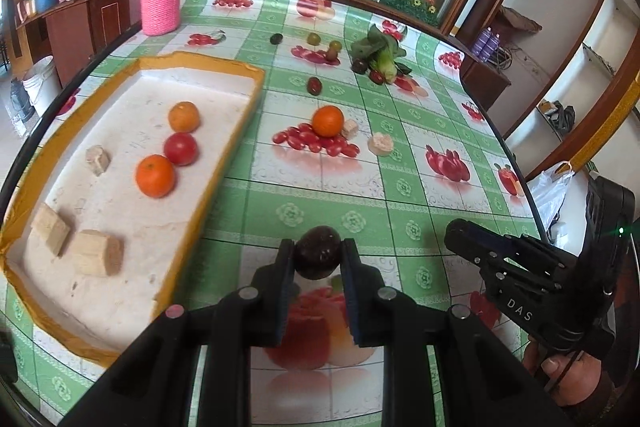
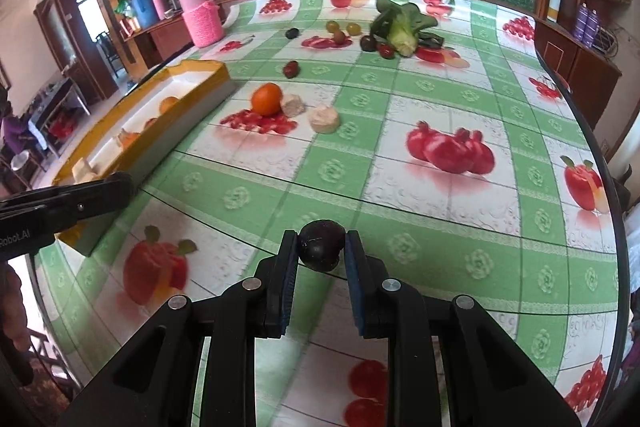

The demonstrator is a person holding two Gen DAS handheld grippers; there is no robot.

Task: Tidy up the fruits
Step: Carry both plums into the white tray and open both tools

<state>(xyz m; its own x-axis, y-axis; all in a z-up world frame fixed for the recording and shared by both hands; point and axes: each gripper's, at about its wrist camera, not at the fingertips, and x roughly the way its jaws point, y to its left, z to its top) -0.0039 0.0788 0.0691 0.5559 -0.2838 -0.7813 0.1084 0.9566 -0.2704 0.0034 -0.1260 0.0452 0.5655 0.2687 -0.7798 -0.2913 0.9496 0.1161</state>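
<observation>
Though w/ room: tray (image 1: 208,187), 2 oranges (image 1: 155,175)

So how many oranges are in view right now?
3. Two lie in the yellow-rimmed tray: the far orange and the near orange, a tomato between them. The third orange sits on the tablecloth. None seem hidden.

A table (image 1: 440,163) under a green-and-white fruit-print cloth carries a yellow-rimmed white tray (image 1: 236,143) along its left edge and a pink knitted jar (image 1: 161,3) at the far left corner. Mid-table lie an orange (image 1: 327,121) and two pale chunks (image 1: 381,143); toward the far edge, leafy greens (image 1: 380,53) and small dark fruits (image 1: 315,85)
</observation>
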